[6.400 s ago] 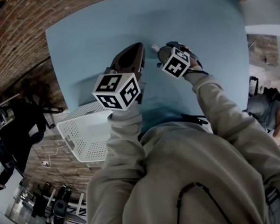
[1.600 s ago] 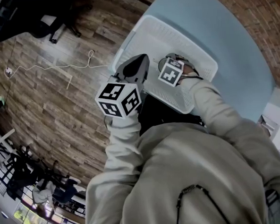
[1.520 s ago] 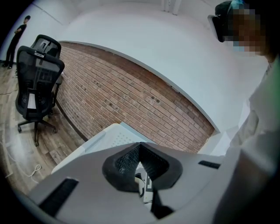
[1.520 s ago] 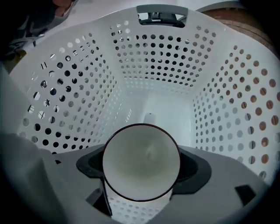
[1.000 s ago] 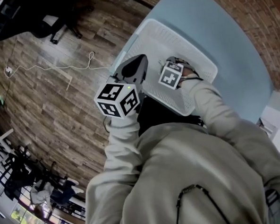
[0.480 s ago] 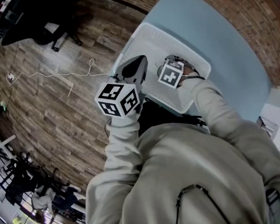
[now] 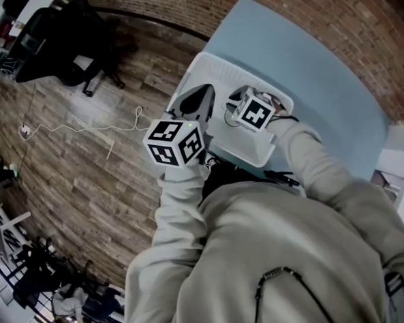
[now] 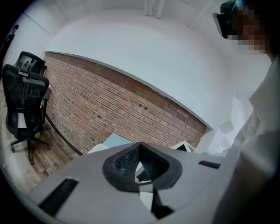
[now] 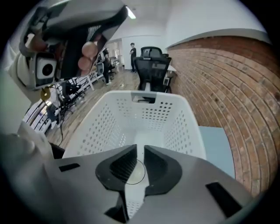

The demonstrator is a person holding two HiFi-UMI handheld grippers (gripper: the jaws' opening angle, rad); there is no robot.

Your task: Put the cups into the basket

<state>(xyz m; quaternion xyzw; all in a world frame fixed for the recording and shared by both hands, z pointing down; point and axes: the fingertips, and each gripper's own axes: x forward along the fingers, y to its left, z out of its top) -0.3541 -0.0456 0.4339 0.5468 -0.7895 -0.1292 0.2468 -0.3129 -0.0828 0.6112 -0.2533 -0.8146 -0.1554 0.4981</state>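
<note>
Above the white basket (image 9: pixel 105 127) with the right gripper (image 9: pixel 140 151): fingers just closing, down to a thin slit, nothing pinched. Through that slit, lower middle of the frame, a clear cup (image 9: pixel 138 169) on the basket floor. Left gripper (image 8: pixel 140 146) fingers pressed together, empty, by the basket's left rim in the head view. Blue tabletop (image 9: pixel 216 144) at lower right, brick wall (image 9: pixel 227 87) above it, office chair (image 9: pixel 151 59) beyond the far rim.

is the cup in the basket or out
In. The right gripper view shows the cup as a round rim on the floor of the white basket, inside its perforated walls.
</note>
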